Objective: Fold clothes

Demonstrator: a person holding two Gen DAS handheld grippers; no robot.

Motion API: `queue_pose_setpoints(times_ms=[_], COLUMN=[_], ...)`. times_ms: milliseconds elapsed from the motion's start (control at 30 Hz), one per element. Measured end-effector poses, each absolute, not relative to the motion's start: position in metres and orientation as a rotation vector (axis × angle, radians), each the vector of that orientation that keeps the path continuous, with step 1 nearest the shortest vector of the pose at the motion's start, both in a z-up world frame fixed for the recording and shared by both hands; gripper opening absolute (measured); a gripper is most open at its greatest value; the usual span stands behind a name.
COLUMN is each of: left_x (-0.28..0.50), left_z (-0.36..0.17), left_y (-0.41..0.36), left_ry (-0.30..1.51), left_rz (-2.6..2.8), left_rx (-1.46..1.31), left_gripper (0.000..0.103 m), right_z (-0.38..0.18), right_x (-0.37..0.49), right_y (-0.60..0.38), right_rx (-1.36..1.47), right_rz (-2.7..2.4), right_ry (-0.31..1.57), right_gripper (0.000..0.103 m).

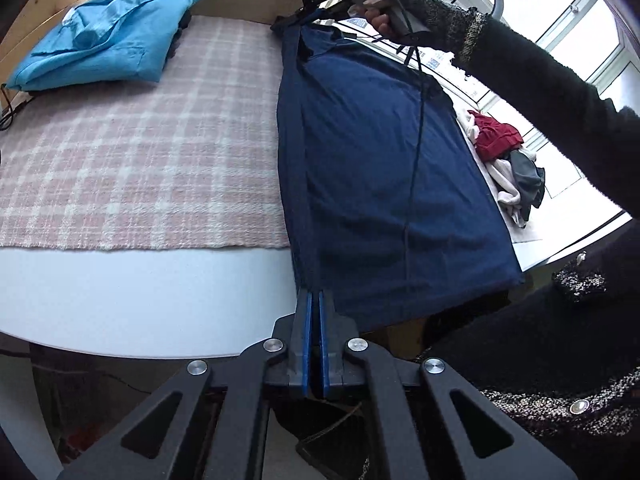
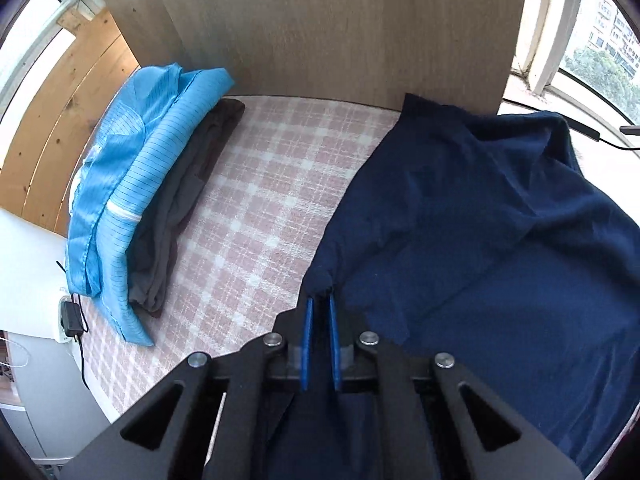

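Note:
A navy garment (image 1: 380, 168) hangs stretched over the right side of the table. My left gripper (image 1: 316, 298) is shut on its near lower edge, the blue pads pressed together with cloth between them. At the far end a hand (image 1: 380, 16) in a dark sleeve holds my right gripper (image 1: 302, 16), which pinches the garment's upper corner. In the right wrist view the right gripper (image 2: 320, 296) is shut on a fold of the navy garment (image 2: 480, 232), which drapes away to the right and under the fingers.
A pink plaid cloth (image 1: 140, 152) covers the white table (image 1: 140, 300). A folded light-blue garment (image 1: 108, 36) lies on a dark grey one (image 2: 176, 208) at the far left. Red, white and grey clothes (image 1: 508, 160) are piled at right. A wooden panel (image 2: 320, 28) stands behind.

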State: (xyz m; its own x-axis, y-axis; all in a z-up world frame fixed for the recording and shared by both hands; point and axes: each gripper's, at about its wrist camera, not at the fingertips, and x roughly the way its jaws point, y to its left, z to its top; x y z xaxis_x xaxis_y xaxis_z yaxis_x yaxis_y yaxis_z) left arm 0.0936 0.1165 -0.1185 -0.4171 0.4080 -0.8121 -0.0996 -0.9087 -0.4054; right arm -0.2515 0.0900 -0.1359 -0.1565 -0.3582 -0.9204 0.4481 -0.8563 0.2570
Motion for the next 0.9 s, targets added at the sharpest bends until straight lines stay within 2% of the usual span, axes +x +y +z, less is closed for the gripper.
queue_pose_setpoints(times_ms=[267,467,667,767,800,867,900], left_x=[0.089,0.084,0.078,0.075,0.074,0.077,0.082], left_z=[-0.113,-0.124,-0.137,-0.146,-0.149,-0.151,-0.147], left_y=[0.216,0.289,0.330,0.340,0.343,0.346,0.344], left_ry=[-0.314,-0.257,-0.223,-0.251,-0.258,-0.245,-0.248], left_rz=[2.295,2.203,2.135,2.105,2.094,2.082,2.087], left_rx=[-1.454,-1.471,-1.521,-1.548,-1.562,-1.609,-1.615], left_gripper=[0.003,0.003,0.003,0.006,0.012,0.020,0.020], right_z=[-0.120,-0.141,-0.169,-0.184,-0.189,-0.198,-0.201], right_x=[-0.260,-0.265,-0.269,-0.271,-0.271,-0.272,-0.271], right_y=[0.188,0.240,0.259,0.257,0.257,0.258,0.259], right_rx=[1.574,1.609,1.638,1.655,1.666,1.727,1.752], right_rz=[-2.078,-2.079,-2.078,-2.091,-2.085,-2.034,-2.012], right_ry=[0.024,-0.024,-0.017,0.043,0.049,0.030,0.018], right_gripper=[0.008,0.008,0.008,0.008,0.008,0.013,0.024])
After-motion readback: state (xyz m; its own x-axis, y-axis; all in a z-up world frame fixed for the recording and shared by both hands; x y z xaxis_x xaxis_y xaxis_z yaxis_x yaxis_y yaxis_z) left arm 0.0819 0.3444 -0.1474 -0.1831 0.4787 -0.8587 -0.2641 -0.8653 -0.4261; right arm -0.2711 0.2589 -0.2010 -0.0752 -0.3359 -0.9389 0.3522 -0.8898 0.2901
